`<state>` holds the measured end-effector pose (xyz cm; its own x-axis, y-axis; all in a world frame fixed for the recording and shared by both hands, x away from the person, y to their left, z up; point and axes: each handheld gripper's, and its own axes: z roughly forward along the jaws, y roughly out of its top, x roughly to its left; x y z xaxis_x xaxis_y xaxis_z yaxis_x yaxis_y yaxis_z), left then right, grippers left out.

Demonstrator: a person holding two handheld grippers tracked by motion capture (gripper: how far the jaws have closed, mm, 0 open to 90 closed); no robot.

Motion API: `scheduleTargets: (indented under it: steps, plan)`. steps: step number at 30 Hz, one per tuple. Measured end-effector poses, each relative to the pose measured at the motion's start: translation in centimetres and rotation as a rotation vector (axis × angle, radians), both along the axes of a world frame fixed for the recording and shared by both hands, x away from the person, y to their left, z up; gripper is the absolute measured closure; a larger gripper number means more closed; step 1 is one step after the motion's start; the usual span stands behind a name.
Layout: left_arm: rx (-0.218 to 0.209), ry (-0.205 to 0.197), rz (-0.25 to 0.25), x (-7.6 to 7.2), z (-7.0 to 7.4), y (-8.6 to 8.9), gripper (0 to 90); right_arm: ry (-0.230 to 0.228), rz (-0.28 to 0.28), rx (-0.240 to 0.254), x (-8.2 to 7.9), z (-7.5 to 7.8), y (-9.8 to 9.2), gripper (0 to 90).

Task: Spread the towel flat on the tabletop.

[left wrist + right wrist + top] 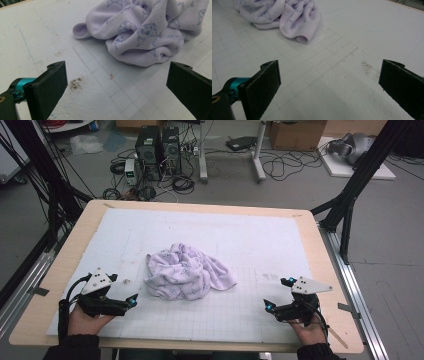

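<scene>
A crumpled pale lilac towel (189,272) with a faint printed pattern lies bunched near the middle of the white gridded mat (210,227). My left gripper (124,292) rests low at the mat's near left, jaws wide open and empty, a short way left of the towel. In the left gripper view the towel (147,30) lies ahead, beyond the jaws. My right gripper (278,293) sits at the near right, open and empty, farther from the cloth. In the right gripper view the towel (284,15) shows at the upper left.
The mat covers a wooden table (330,270) with bare edges all round. Small dirt smudges (75,83) mark the mat near the left gripper. Computer towers (157,150), cables and black frame legs (350,195) stand on the floor beyond the table.
</scene>
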<state>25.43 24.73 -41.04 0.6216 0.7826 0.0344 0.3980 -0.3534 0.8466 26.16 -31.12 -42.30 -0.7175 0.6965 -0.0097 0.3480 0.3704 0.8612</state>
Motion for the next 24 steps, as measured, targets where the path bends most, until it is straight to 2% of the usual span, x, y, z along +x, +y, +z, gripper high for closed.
scheduleTargets:
  steps: [10,13,18,24]
  plan:
    - [0.005,0.006,-0.009,0.18,-0.09,0.03,3.8,0.013,0.013,0.0,0.04,-0.11,0.3,2.9]
    - [0.005,0.005,-0.012,0.22,-0.12,-0.05,3.8,0.002,0.007,0.002,-0.1,0.0,0.18,2.8]
    - [0.003,0.01,-0.013,0.3,-0.18,0.05,3.8,0.01,0.003,0.006,-0.09,0.01,0.27,2.8]
    - [0.0,-0.003,-0.005,0.26,-0.1,0.06,3.8,0.029,0.025,0.014,0.06,0.13,0.94,2.8]
